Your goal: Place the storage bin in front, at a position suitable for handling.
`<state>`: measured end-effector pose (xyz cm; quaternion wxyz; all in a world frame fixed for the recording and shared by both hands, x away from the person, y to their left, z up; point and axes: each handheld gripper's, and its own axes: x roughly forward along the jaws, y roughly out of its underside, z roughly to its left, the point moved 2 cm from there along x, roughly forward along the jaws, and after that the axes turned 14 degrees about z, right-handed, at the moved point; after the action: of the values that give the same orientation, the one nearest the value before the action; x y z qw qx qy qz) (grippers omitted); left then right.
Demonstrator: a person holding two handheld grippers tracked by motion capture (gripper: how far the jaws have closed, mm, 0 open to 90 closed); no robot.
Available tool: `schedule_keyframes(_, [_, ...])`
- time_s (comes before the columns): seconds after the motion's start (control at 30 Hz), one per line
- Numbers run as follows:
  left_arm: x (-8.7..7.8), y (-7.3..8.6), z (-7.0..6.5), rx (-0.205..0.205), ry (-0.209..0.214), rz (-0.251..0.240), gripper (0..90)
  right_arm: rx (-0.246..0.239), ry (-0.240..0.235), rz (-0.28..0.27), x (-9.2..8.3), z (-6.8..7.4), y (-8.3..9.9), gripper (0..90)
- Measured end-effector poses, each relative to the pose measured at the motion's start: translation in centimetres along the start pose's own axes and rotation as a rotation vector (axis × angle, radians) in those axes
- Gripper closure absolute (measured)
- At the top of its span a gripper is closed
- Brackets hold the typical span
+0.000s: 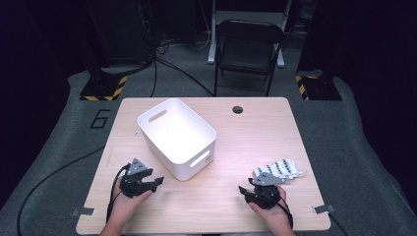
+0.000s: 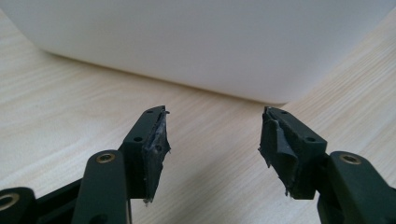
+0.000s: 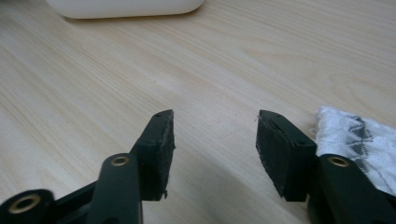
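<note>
Pale wood tabletop (image 1: 231,142) carries a white bin (image 1: 177,137), seemingly empty, and a patterned white cloth (image 1: 278,170) lying just beyond the right gripper (image 1: 252,189). Both the right gripper and the left gripper (image 1: 150,183) rest with jaws apart, holding nothing. To pick up the cloth well, the right jaws should likely swing right and pinch its nearest edge low against the wood.

Two hand-held black two-jaw grippers: left gripper (image 1: 158,181) and right gripper (image 1: 242,190), each with a grey three-cornered top plate, brass-coloured screws, worn dark pads (image 2: 156,144) and a trailing black cable.
</note>
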<state>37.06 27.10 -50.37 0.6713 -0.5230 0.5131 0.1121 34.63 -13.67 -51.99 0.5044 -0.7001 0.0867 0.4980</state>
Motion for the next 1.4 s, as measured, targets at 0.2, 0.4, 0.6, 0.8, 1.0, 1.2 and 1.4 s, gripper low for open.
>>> schedule_keyframes(0.2, [-1.9,-0.6,-0.3,-0.02,0.016,-0.066,45.2,-0.001,0.003,0.018,-0.9,0.9,-0.2,49.6])
schedule_keyframes(0.4, [-3.0,-1.0,-0.6,-0.025,0.023,-0.097,44.8,0.002,0.022,-0.006,-0.9,1.2,-0.4,49.1])
schedule_keyframes(0.6, [-4.5,-2.0,-0.8,-0.027,0.012,-0.098,45.2,0.047,-0.001,-0.057,-1.3,0.3,-0.9,48.6])
schedule_keyframes(0.8, [-7.4,-5.0,-1.8,0.028,0.028,-0.167,44.9,0.052,-0.012,-0.066,-1.5,-0.8,-2.1,48.1])
schedule_keyframes(1.0, [-7.7,-6.4,-3.0,0.081,0.035,-0.17,44.7,0.098,-0.036,-0.125,-1.9,-1.1,-2.4,47.3])
schedule_keyframes(1.2, [-7.4,-7.1,-4.0,0.139,0.037,-0.133,44.1,0.05,-0.027,-0.105,-1.7,-1.0,-1.0,48.8])
schedule_keyframes(1.4, [-7.2,-7.9,-4.7,0.161,0.056,-0.119,44.3,0.078,-0.012,-0.115,-1.6,-1.3,-1.2,49.2])
